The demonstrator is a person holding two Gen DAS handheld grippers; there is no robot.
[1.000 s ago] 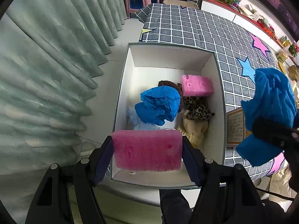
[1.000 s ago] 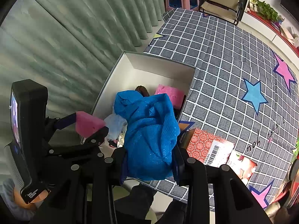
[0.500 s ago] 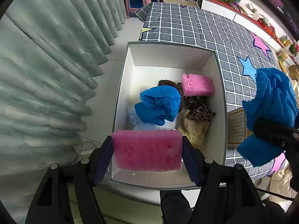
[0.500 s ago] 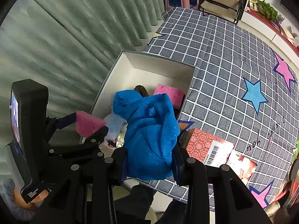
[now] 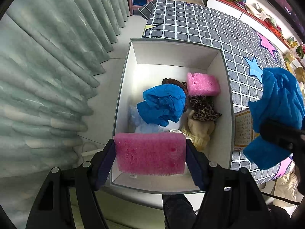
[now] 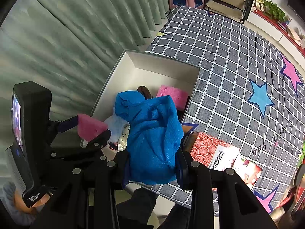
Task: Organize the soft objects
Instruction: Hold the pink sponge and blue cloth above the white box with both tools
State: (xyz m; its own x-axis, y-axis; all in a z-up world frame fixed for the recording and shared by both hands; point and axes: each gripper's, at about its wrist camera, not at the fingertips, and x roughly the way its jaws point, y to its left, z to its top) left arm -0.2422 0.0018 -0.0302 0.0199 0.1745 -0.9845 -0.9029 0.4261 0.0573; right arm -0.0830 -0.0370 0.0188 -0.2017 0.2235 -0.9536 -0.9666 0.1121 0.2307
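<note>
Left gripper (image 5: 150,157) jaws pinch a pink sponge (image 5: 150,153) between them, white box (image 5: 227,114) beyond; right gripper (image 6: 152,164) jaws pinch a blue cloth (image 6: 152,139).

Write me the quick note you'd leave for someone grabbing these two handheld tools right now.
Left gripper: shut on a pink sponge block, held above the near end of the white box.
Right gripper: shut on a blue cloth, over the box's right edge.
Done: in the box lie another pink sponge, a blue crumpled bag, a leopard-print fabric and a cream knit piece.
Left: drop both held items in.
</note>
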